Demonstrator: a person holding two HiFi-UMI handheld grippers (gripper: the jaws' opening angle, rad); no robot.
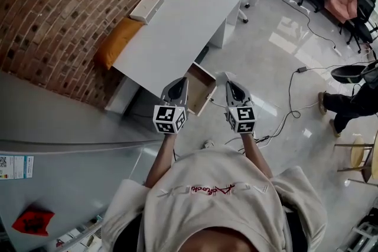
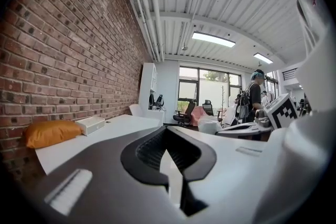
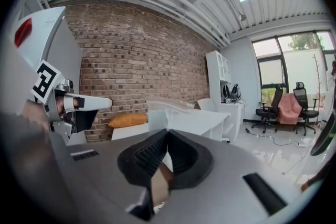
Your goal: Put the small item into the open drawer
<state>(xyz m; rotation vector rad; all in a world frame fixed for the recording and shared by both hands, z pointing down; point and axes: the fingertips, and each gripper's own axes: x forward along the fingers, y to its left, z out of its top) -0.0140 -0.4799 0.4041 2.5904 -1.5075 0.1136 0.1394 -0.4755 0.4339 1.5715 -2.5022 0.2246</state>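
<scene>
Head view: both forearms reach forward from the chest, level and roughly parallel. The left gripper and right gripper point toward 12 o'clock, with the open drawer between and beyond their tips. The drawer juts from the near end of the white desk, which runs away toward 12. A brick wall closes off 10 o'clock and a grey cabinet stands at 8. Bare floor spreads from 1 to 4 o'clock, crossed by cables.

Left gripper view: its jaws meet at the tips and nothing is held. The desk top lies ahead at 10 o'clock, carrying an orange cushion and a white box against the wall.

Right gripper view: its jaws are closed too. A tan patch shows through the slot below the tips, and I cannot tell what it is. The desk's near edge sits just past 12, with open floor at 3.

The small item cannot be made out in any view.
</scene>
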